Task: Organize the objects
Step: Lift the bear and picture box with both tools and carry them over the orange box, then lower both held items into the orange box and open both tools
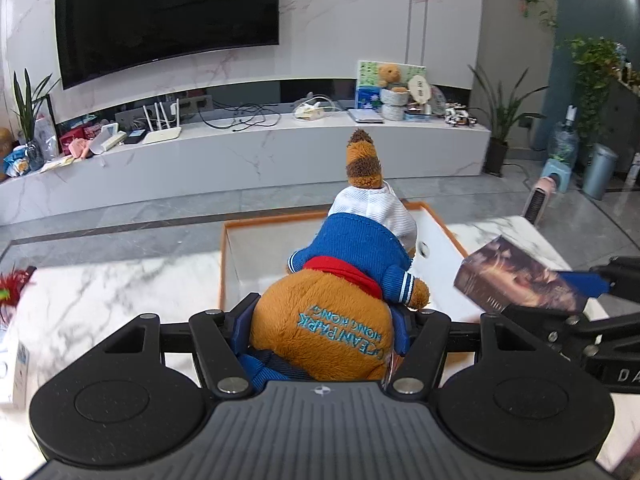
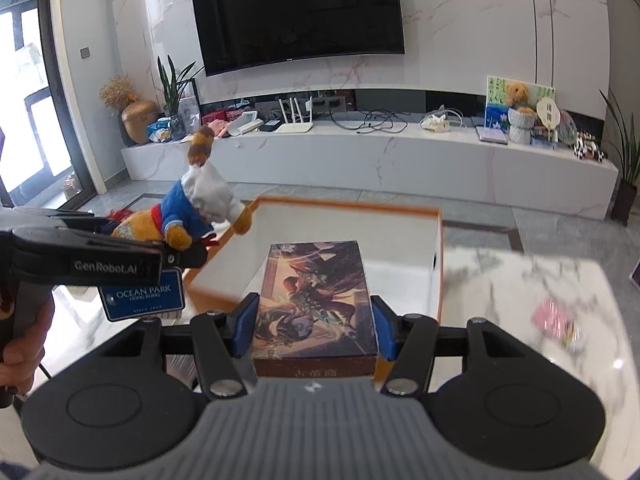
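The plush toy (image 1: 340, 280) looks soft and light, so it gives under pressure; a hold across its round body seems safest. The left gripper (image 1: 322, 320) is closed on that body, low in the centre of its frame, with the toy's head pointing up toward the open orange-edged box (image 1: 240, 236). The illustrated box (image 2: 316, 300) seems stiff and smooth, perhaps slippery. The right gripper (image 2: 316, 324) clamps its two long sides, in the lower centre of its frame, above the open box.
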Demonstrator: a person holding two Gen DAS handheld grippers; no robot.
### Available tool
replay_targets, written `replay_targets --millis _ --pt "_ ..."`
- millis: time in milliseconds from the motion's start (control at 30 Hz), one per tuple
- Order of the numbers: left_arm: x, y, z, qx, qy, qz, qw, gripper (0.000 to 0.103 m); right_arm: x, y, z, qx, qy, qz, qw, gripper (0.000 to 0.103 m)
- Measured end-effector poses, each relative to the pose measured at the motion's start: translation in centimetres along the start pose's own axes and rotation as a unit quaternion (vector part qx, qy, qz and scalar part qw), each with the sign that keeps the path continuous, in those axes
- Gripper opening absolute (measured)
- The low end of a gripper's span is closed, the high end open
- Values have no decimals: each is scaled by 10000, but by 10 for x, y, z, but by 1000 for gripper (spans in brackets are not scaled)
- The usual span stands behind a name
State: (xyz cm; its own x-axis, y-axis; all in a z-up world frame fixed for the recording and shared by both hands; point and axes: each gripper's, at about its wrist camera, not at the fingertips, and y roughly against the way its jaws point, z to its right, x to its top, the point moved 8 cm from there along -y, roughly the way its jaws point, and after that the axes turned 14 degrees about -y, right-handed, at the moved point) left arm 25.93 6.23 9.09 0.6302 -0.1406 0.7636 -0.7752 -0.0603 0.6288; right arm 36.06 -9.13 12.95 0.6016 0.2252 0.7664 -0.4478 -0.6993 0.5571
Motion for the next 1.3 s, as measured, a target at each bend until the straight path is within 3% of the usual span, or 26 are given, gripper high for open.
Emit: replay_targets --millis 233,567,867,1300 --pt "19 -73 -17 41 82 -439 9990 74 42 -85 12 -191 102 -330 9992 60" --pt "-3 -145 -19 -191 -21 -1315 9911 74 27 -188 41 -551 126 -1373 9889 59" --pt "-30 -168 -8 -344 -41 -1998 9792 74 -8 -218 50 -851 345 -2065 9741 59" --pt "-62 -175 -4 -516 40 -2556 9654 74 -17 -227 55 -1102 459 -2662 9565 59"
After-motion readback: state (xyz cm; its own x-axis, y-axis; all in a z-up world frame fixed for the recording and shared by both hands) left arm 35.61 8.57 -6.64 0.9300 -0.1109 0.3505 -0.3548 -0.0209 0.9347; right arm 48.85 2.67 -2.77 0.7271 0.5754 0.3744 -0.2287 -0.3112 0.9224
